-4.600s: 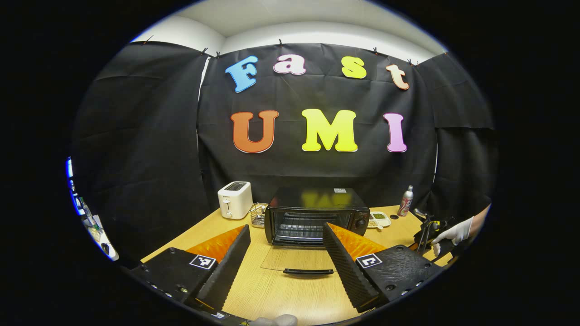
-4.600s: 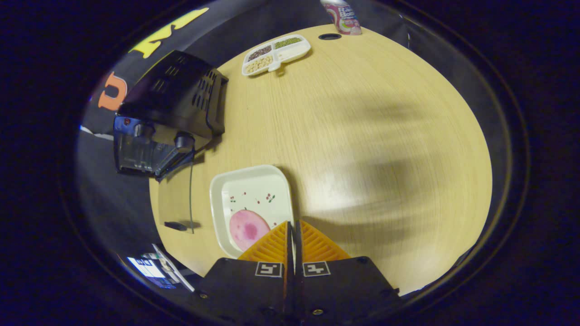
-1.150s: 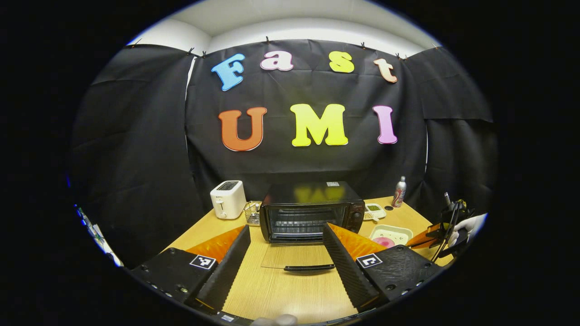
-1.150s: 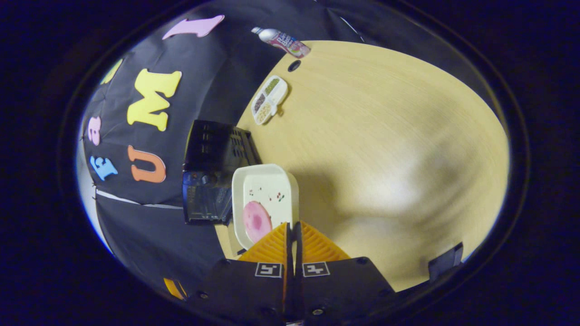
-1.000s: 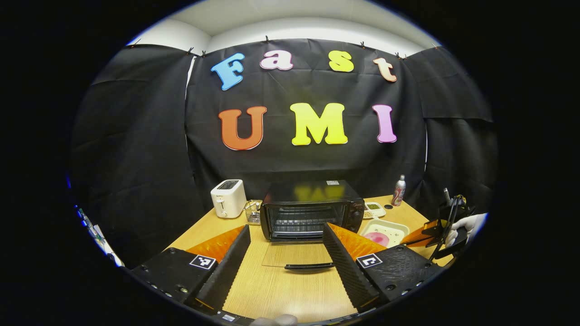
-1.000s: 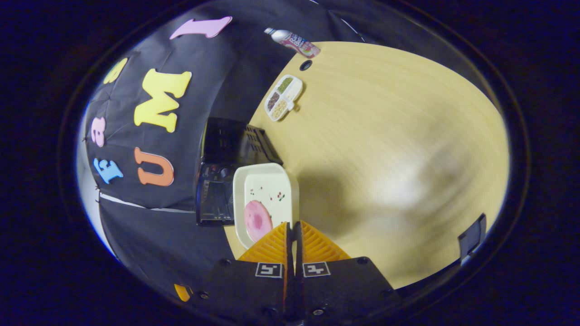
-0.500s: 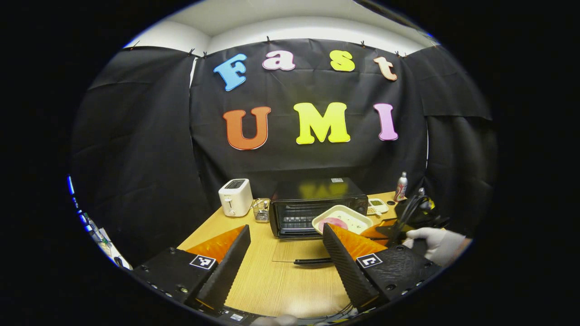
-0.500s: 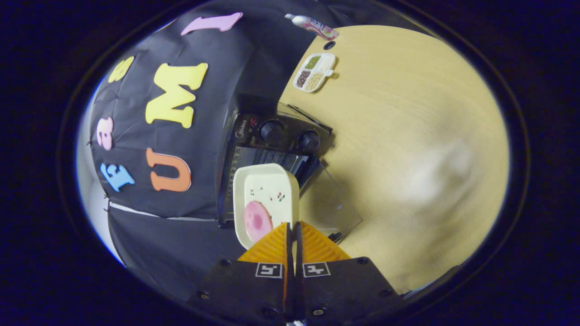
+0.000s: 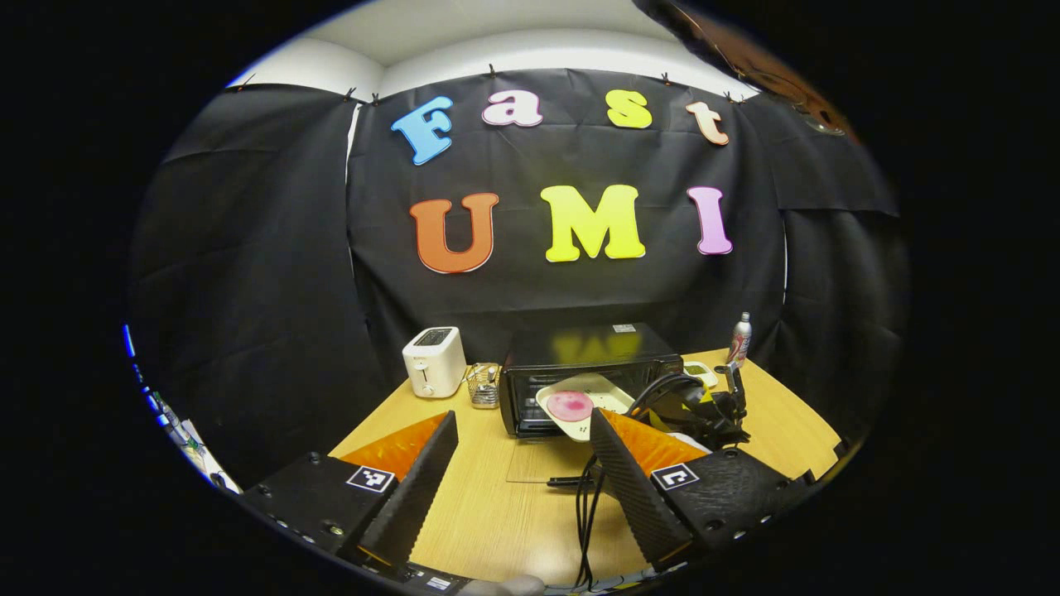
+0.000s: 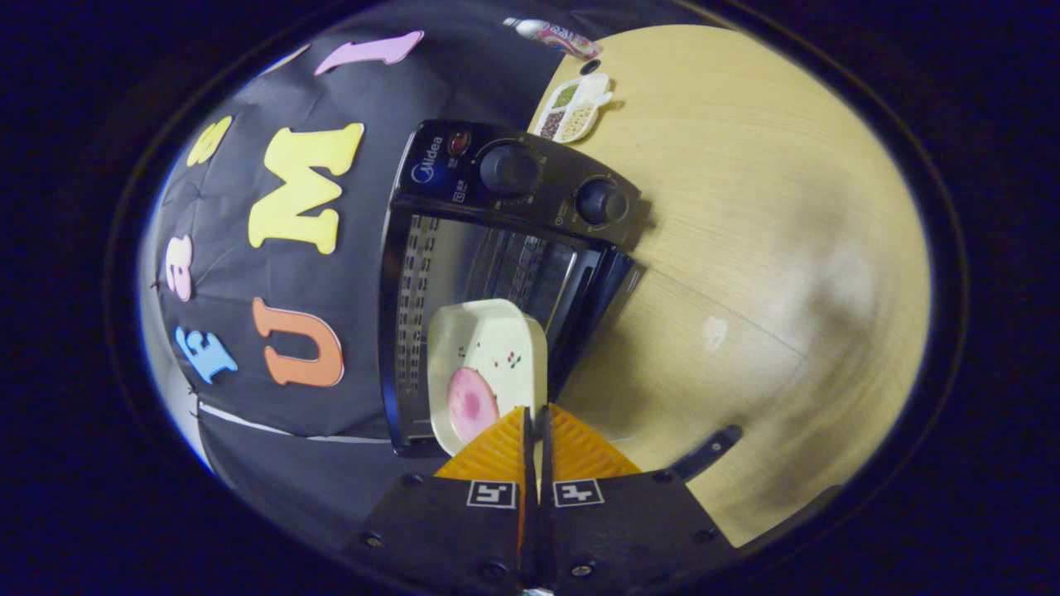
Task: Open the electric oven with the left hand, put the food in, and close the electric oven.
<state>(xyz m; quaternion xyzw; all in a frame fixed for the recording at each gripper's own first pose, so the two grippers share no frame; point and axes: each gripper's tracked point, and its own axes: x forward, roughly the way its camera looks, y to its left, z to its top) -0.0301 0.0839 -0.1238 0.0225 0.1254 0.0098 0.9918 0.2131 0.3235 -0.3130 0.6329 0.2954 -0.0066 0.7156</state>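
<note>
right gripper (image 10: 534, 414) pinches the plate (image 10: 489, 348) rim at the open oven (image 10: 497, 240) mouth; next, slide it onto the rack. left gripper (image 9: 522, 472) gapes wide.

From my left gripper view the booth is evenly lit from above; a pale ceiling strip glows along the top of the frame. The wooden table (image 9: 497, 530) catches a soft sheen at lower centre, and the oven (image 9: 592, 364) top mirrors the wall behind it. Straight lines bow toward the edges. My right gripper view is dimmer and rolled sideways; the table (image 10: 745, 207) at right is smeared with blur and grey shadow patches, while the plate (image 10: 489, 364) at centre stays sharp
</note>
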